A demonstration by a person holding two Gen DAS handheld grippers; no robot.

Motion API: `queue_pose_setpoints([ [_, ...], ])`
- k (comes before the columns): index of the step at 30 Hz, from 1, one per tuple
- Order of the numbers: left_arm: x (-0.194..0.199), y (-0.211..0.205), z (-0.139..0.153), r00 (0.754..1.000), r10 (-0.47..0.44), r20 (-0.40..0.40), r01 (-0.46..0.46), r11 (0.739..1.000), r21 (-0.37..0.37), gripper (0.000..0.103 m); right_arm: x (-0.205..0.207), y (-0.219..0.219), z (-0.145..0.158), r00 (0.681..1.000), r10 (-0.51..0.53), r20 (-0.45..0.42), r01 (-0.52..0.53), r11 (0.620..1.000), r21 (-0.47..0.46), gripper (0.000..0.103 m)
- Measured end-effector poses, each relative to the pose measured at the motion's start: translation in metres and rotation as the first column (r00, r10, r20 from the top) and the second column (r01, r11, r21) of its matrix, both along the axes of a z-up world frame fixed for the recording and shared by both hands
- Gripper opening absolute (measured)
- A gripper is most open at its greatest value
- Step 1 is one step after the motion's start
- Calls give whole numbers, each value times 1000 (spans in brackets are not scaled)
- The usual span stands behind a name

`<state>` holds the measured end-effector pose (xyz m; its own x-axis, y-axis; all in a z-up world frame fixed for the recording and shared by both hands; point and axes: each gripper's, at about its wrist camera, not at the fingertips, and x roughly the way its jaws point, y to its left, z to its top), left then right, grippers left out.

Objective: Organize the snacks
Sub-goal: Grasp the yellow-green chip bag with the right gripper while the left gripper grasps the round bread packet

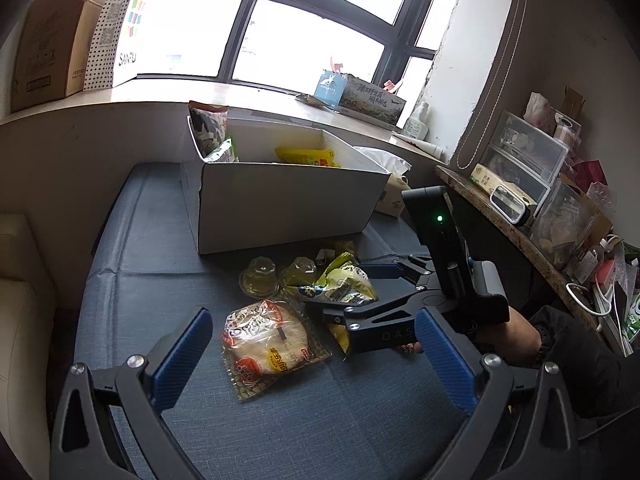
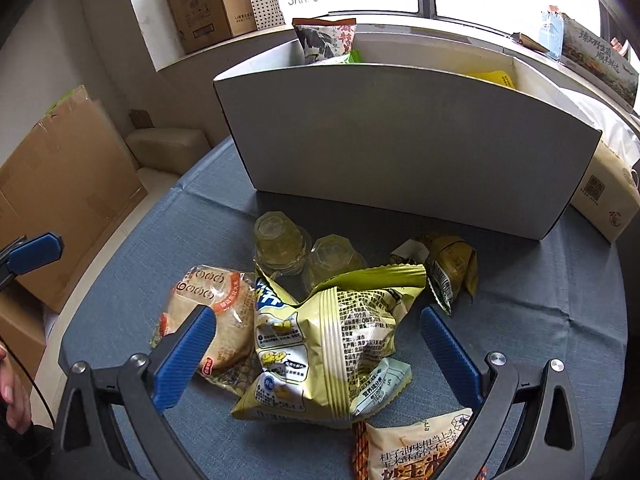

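A white cardboard box (image 1: pixel 288 204) stands on the blue cloth with snack bags inside, also in the right wrist view (image 2: pixel 400 140). In front lie a wrapped round bread (image 1: pixel 266 346) (image 2: pixel 200 316), two clear jelly cups (image 1: pixel 260 278) (image 2: pixel 282 240), a yellow-green chip bag (image 1: pixel 346 282) (image 2: pixel 324 344), a small olive packet (image 2: pixel 444 268) and an orange-beige bag (image 2: pixel 412 452). My left gripper (image 1: pixel 312 354) is open, its jaws on either side of the bread. My right gripper (image 2: pixel 316 354) is open with its jaws around the chip bag; it shows in the left view (image 1: pixel 332 294).
A windowsill behind the box holds cartons (image 1: pixel 52 36), a dotted shopping bag (image 1: pixel 120 28) and a printed box (image 1: pixel 368 100). A tissue pack (image 2: pixel 608 196) sits right of the white box. A cluttered shelf (image 1: pixel 532 184) is at the right; a beige seat (image 1: pixel 20 300) at the left.
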<state>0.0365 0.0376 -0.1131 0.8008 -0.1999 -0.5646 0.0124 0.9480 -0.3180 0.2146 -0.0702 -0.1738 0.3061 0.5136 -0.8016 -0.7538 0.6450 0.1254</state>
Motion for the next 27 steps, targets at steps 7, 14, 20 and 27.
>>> queue_pose_setpoints([
  [7,2,4,-6,1000,14,-21,-14,1000,-14,103,5,-7,-9,999,0,-54,2,1000,25,69],
  [14,3,4,-8,999,17,-32,-18,1000,-9,103,-9,-23,11,999,22,-25,-20,995,95,64],
  [20,15,0,-19,997,13,-72,-11,999,30,103,-18,-69,43,998,-67,16,62,981,185,64],
  [27,35,-14,-36,988,-11,-152,29,993,117,103,-28,-139,65,983,-181,29,167,951,259,64],
])
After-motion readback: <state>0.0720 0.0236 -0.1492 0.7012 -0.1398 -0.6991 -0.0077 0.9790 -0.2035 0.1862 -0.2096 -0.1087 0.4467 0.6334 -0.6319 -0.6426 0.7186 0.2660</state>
